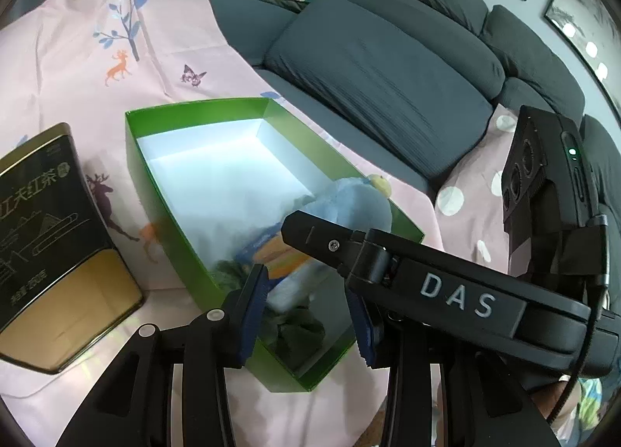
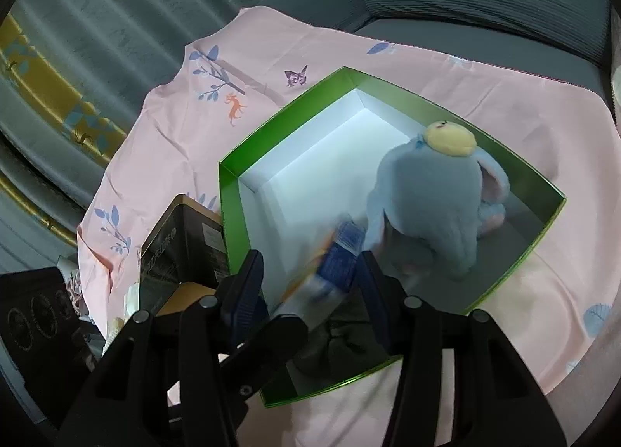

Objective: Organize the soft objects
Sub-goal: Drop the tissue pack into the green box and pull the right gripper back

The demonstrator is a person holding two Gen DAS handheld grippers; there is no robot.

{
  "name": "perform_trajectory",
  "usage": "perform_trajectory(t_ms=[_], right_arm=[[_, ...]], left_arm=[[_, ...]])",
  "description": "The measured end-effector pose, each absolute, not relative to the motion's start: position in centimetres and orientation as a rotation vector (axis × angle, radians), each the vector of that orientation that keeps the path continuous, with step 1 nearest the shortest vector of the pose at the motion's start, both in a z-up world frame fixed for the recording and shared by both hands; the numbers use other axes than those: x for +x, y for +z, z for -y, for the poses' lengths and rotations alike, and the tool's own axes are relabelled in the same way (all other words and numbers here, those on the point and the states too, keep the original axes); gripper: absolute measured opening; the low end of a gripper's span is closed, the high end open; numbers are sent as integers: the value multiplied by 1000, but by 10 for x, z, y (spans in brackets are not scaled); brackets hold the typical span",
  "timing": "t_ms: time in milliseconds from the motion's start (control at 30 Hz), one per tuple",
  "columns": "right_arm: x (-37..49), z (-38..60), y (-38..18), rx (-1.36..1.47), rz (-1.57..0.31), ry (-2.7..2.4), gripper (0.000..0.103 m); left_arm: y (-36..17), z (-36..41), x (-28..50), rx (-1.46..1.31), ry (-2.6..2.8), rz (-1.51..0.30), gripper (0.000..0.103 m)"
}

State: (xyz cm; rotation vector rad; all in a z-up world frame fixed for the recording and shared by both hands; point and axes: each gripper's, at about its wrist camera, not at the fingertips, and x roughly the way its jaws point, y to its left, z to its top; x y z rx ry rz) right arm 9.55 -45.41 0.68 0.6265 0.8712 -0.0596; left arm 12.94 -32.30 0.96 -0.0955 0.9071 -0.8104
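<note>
- Both hand-held grippers are held over the near end of the green box (image 2: 233, 191): the left gripper (image 1: 306, 315) has its blue-padded jaws parted over a dark green cloth bundle (image 1: 299, 330), with no pad seen pressing on it; the right gripper (image 2: 310, 291) has its jaws parted around a blurred blue and orange packet (image 2: 333, 264), and whether the pads press on it cannot be told.
- A grey sofa (image 1: 388, 70) with ribbed, padded cushions is seen at the far right.
- A pink sheet (image 1: 77, 59), smooth with light creases and printed with trees, deer and a butterfly, is spread beneath everything.
- The green box is shown as a rectangular, glossy cardboard tray with a white inside, resting on the sheet.
- A dark rectangular tin (image 1: 50, 237) with rounded corners, printed lettering and a gold metallic face lies just left of the box.
- A pale blue plush elephant (image 2: 427, 210), fuzzy, rounded and long-eared, with a small yellow plush figure on its head, sits inside the box along its right side.
- The packet lies in the box near the elephant; the dark bundle, soft and crumpled, sits in the nearest corner.
</note>
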Motion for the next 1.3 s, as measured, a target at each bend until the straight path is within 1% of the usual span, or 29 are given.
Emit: perform_trajectory(t_ms=[100,267,333,400,467,533,633,867,1000,1200,1300], right_arm=[[92,453,10,614,-859,-69,65],[80,448,24,576,-829,-99,72],[75,444,30,568,-808,-88,78],[70,437,37,551,-796,-76,81],[66,428,43,527,-790,-65,82],[62,419,48,507,-785,-49,85],[54,400,54,475,-782,-3,92],[51,336,55,396,-837,173,93],[52,296,50,362,-879,268,95],[62,231,43,310,-939,429,95],[74,188,35,320,-998,530,95]], left_arm=[[14,318,126,-106,-810,-898,40],[25,296,115,-129,-785,-881,40],[29,281,109,-144,-764,-876,40],[33,264,103,-159,-731,-868,47],[36,246,94,-174,-698,-854,58],[39,226,84,-187,-655,-842,63],[42,190,71,-223,-557,-837,68],[35,93,28,-330,-285,-820,73],[24,41,1,-376,-127,-832,73],[5,-29,-37,-469,31,-841,73],[-4,-55,-50,-536,71,-838,73]])
